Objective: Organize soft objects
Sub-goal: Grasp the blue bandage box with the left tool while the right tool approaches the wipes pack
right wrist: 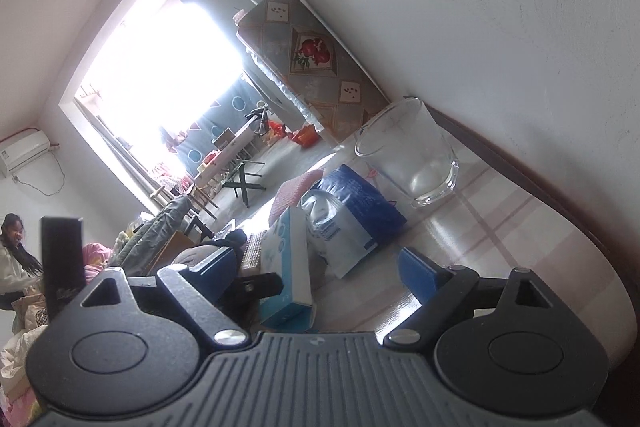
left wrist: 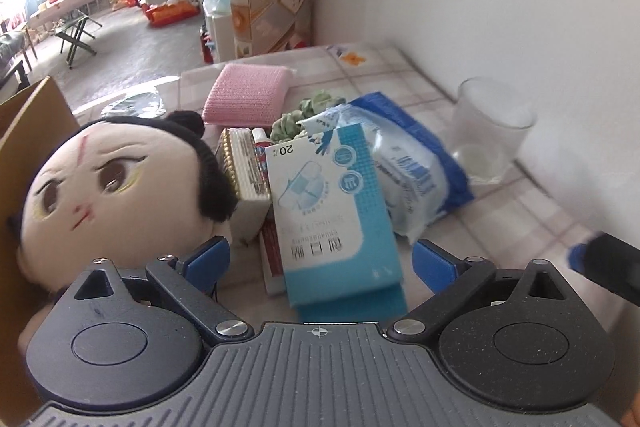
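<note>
Checked tabletop (left wrist: 400, 67) by white wall: left gripper (left wrist: 320, 259) pitched down, fingers apart astride blue box (left wrist: 332, 195), plush doll (left wrist: 112, 183) alongside; right gripper (right wrist: 316, 275) rolled, fingers apart, gripping nothing.

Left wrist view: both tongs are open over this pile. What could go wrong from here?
1. The glass cup stands close to the blue-and-white soft pack; dragging the pack could tip it.
2. The left tongs straddle the teal box, a rigid item, so closing here likely grabs the wrong thing.
3. The plush doll leans on the small boxes beside it; pulling it might scatter them.
</note>
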{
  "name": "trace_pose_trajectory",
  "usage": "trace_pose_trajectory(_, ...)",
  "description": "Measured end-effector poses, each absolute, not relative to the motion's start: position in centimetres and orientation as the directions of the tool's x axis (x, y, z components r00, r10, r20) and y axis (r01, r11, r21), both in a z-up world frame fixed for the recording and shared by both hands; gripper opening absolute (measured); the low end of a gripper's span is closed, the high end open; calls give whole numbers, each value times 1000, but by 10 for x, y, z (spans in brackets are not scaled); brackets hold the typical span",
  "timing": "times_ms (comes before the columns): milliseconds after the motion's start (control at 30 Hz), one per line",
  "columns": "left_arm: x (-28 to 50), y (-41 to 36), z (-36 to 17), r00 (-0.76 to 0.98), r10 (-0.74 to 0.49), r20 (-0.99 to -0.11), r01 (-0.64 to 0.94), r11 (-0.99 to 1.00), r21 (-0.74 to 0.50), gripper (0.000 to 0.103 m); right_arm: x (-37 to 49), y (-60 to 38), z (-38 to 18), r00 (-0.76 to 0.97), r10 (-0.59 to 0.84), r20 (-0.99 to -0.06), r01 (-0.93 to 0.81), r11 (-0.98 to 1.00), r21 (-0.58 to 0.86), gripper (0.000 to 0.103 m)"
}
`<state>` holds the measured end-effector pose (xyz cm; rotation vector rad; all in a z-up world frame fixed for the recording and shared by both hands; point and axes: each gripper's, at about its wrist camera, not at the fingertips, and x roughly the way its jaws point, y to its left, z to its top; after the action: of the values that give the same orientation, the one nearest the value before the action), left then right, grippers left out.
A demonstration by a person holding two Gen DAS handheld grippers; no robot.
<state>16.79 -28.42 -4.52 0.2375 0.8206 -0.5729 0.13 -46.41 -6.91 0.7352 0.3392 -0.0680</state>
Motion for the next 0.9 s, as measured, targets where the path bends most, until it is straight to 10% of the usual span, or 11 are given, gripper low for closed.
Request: trace_pose_trajectory(900,194,-316,-58,517,-303,-800,494,869,-10,91,-9,-463,-66,946,49,-322,172,764,622,91)
